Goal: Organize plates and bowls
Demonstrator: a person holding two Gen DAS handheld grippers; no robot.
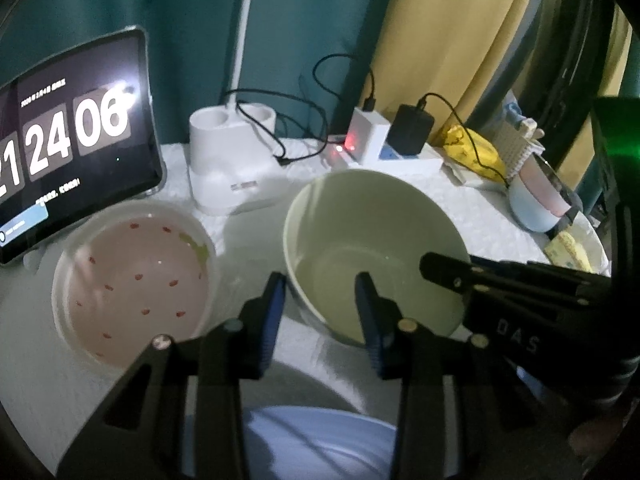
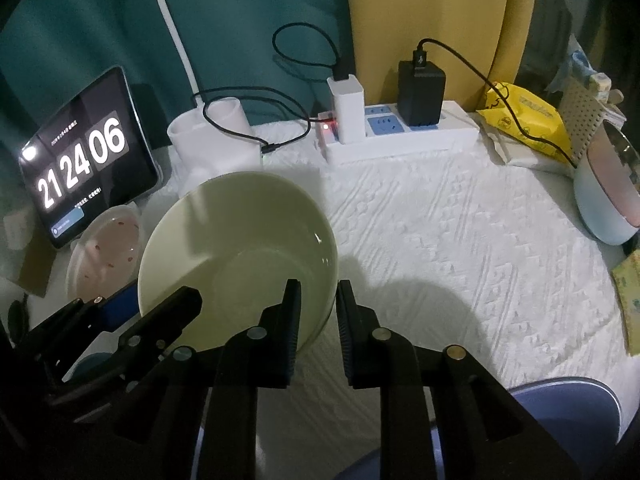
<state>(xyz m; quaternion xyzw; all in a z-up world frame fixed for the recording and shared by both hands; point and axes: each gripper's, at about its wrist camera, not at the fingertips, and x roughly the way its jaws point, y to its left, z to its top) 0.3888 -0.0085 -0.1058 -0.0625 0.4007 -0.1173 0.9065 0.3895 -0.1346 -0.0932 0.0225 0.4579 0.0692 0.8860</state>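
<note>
Left wrist: we see our left gripper [image 1: 320, 312] with its fingers on each side of the green bowl's [image 1: 372, 248] near rim, one outside, one inside. They look close to the wall; we cannot tell if they press it. The bowl is tilted up off the table [image 1: 460, 208], next to the pink bowl [image 1: 132, 280].

Right wrist: our right gripper [image 2: 319, 316] pinches the green bowl's [image 2: 240, 240] rim. The bowl looks hard, smooth and easy to break, so the thin rim is the best spot to hold.

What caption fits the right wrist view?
Both grippers straddle the rim of the pale green ceramic bowl on the white quilted tablecloth.
</note>
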